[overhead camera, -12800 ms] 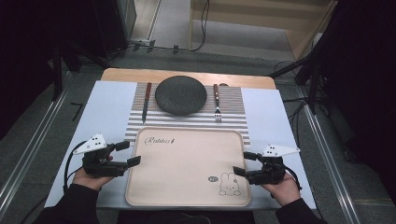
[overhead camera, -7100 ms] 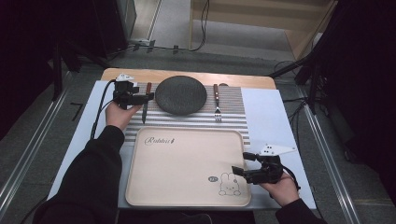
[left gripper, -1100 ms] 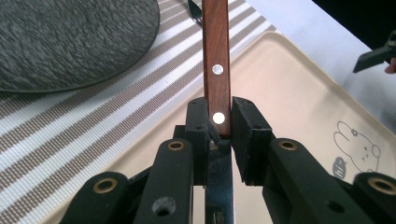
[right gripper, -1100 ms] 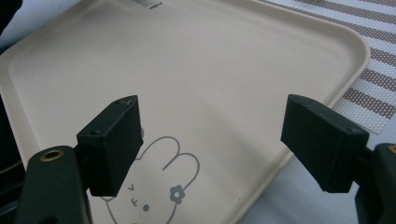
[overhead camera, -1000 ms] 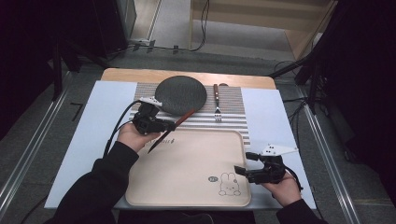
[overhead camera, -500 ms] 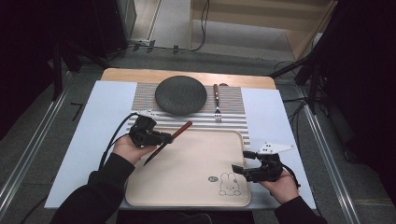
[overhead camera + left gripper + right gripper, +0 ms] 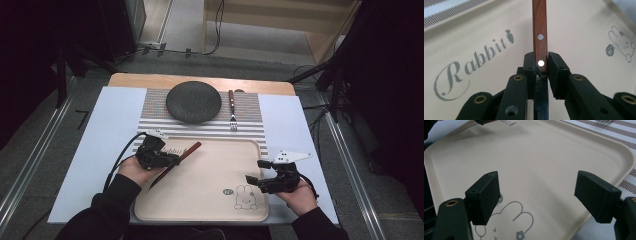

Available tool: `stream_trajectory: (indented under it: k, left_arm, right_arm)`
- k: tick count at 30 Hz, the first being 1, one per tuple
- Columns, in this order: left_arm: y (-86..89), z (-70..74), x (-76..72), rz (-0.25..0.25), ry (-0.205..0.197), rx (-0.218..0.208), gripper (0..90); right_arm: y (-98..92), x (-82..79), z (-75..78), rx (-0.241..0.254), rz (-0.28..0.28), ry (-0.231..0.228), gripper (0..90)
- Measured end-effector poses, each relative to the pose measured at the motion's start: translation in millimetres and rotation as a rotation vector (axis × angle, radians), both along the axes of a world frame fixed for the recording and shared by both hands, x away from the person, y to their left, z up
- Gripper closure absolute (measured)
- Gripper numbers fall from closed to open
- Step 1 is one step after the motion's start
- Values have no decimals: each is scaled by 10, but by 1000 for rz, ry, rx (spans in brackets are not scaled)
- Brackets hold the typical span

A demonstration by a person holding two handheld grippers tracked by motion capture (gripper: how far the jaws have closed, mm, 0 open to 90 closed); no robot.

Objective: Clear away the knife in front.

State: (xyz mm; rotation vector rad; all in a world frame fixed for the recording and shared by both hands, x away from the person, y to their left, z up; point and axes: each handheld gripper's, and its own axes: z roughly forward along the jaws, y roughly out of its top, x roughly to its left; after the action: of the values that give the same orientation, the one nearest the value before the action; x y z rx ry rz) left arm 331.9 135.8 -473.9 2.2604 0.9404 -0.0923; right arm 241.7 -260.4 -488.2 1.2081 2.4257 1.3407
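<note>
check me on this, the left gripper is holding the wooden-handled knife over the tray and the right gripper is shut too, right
Not quite. The left gripper does clamp the wooden-handled knife over the tray, but the right gripper is open: the right gripper view shows its jaws wide apart with nothing between.

My desk [image 7: 200,80] stood on a grey floor [image 7: 35,145] in a dim room, cables [image 7: 217,30] trailing at the far side near pale wooden furniture [image 7: 280,20].

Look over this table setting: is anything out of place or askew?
Yes. The knife is off the striped mat, held slantwise over the tray in the left hand-held gripper; the fork lies straight beside the plate.
</note>
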Motion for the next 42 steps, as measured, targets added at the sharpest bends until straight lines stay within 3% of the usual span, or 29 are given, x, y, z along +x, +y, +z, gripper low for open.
stream_trajectory:
  k: [12,15,19,21,24,35,42]
  left_arm:
    - [-10,-105,35,-3,6,38,768]
    - [15,-102,44,-3,17,-6,726]
    - [33,-55,37,-13,-20,-68,560]
    - [28,-38,24,-20,-59,-96,461]
    - [12,-23,23,-19,-97,-100,383]
    - [-153,64,37,-52,-162,-130,353]
    - [-348,66,60,-98,-188,-113,353]
  right_arm:
    - [2,-1,0,-3,5,0,188]
    - [3,1,-1,-4,5,0,188]
    - [4,3,-3,-6,6,0,188]
    - [4,3,-4,-7,6,0,188]
    - [0,5,-7,-8,5,0,188]
    - [-27,-33,-13,-11,-7,5,188]
    - [-72,-84,-20,-16,-23,5,188]
